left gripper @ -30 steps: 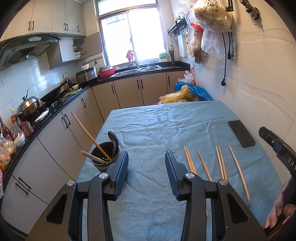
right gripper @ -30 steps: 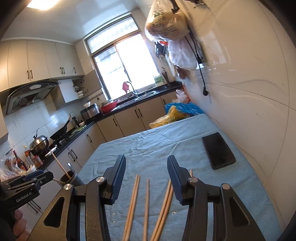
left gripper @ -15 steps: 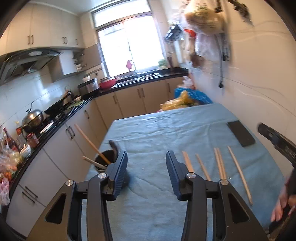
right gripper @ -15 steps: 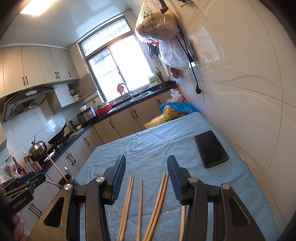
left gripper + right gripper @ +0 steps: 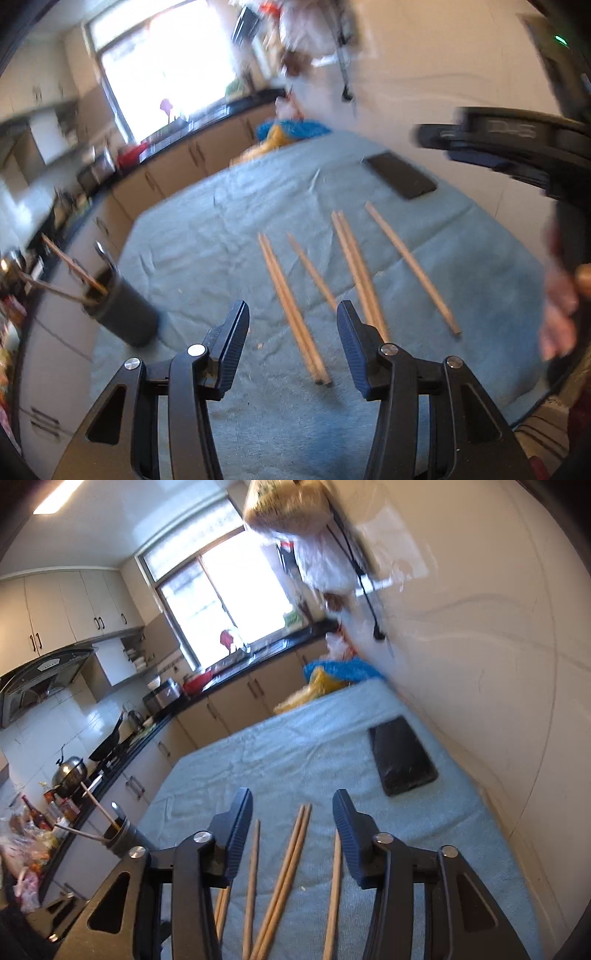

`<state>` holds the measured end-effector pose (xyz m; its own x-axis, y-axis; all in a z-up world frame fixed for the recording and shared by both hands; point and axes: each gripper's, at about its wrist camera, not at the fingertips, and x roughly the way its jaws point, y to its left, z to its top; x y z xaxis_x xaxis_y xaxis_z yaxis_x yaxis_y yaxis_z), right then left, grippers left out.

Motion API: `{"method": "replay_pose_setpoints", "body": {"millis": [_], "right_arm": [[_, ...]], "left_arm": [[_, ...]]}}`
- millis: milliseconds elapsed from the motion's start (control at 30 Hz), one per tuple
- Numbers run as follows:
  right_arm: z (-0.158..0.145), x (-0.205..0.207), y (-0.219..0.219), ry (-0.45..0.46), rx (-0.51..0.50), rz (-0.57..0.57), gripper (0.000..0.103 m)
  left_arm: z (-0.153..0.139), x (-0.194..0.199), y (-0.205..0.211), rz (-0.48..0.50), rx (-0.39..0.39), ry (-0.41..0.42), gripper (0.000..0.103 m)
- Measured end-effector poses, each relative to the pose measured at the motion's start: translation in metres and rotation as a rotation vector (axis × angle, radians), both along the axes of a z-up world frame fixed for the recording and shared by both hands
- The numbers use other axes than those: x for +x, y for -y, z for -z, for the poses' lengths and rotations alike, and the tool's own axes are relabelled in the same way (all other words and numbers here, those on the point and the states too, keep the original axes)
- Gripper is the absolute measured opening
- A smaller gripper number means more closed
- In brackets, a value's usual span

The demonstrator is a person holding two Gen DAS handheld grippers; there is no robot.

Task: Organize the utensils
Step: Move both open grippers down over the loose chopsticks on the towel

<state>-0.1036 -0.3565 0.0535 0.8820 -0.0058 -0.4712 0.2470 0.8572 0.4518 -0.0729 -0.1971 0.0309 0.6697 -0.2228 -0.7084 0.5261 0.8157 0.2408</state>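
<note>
Several wooden chopsticks lie side by side on the blue-grey cloth (image 5: pixel 207 236). My left gripper (image 5: pixel 291 314) hovers over the leftmost chopstick pair (image 5: pixel 286 295); its jaws are opening and nothing is pressed between them. A dark utensil holder (image 5: pixel 123 308) with chopsticks and a spoon in it stands at the table's left edge. My right gripper (image 5: pixel 291 805) hangs above the middle chopstick pair (image 5: pixel 290 860). Its jaws are closing, and the pads touch nothing. A single chopstick (image 5: pixel 253 864) lies to its left and another (image 5: pixel 335 878) to its right. The holder (image 5: pixel 120 836) shows far left.
A black phone (image 5: pixel 402 760) lies on the cloth near the white wall on the right. Blue and yellow bags (image 5: pixel 332 675) sit at the table's far end. Kitchen counters with pots run along the left. A person's hand (image 5: pixel 557 306) holds the other gripper (image 5: pixel 517 147) at right.
The left gripper swung right and dipped from the holder toward the chopsticks, with its jaws wider. The right gripper moved forward and lower over the chopsticks, with its jaws a little narrower.
</note>
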Motion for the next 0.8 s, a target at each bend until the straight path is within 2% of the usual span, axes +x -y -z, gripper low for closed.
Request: {"method": "replay_pose_setpoints", "body": {"millis": [167,233,300,367,433,567,633,700,800], "right_arm": [[0.022,0.023,0.021,-0.128,0.067,-0.063,0.029],[0.034,0.038,0.029,-0.179,0.117,-0.09,0.028],[0.043,0.058,0.03,-0.257,0.102,-0.119,0.028],[0.05,0.073,0.031,-0.298,0.106,-0.122,0.028],[0.058,0.095,0.024,-0.379,0.059,-0.154,0.028],[0.07,0.118,0.016,-0.455,-0.019,-0.159,0.028],[0.074,0.125,0.017,-0.47,-0.017,-0.152,0.028],[0.075,0.128,0.016,-0.479,-0.029,-0.154,0.028],[0.074,0.125,0.019,-0.465,-0.017,-0.151,0.028]], "left_arm": [[0.021,0.06,-0.027,-0.103,-0.037,-0.193,0.048],[0.028,0.086,-0.035,-0.131,-0.055,-0.267,0.048],[0.033,0.105,-0.039,-0.148,-0.069,-0.315,0.047],[0.033,0.122,-0.04,-0.168,-0.092,-0.344,0.047],[0.034,0.138,-0.038,-0.176,-0.108,-0.379,0.047],[0.039,0.172,-0.029,-0.19,-0.145,-0.469,0.047],[0.042,0.189,-0.021,-0.212,-0.143,-0.488,0.046],[0.045,0.203,-0.013,-0.216,-0.141,-0.506,0.036],[0.052,0.225,-0.002,-0.243,-0.133,-0.53,0.032]]}}
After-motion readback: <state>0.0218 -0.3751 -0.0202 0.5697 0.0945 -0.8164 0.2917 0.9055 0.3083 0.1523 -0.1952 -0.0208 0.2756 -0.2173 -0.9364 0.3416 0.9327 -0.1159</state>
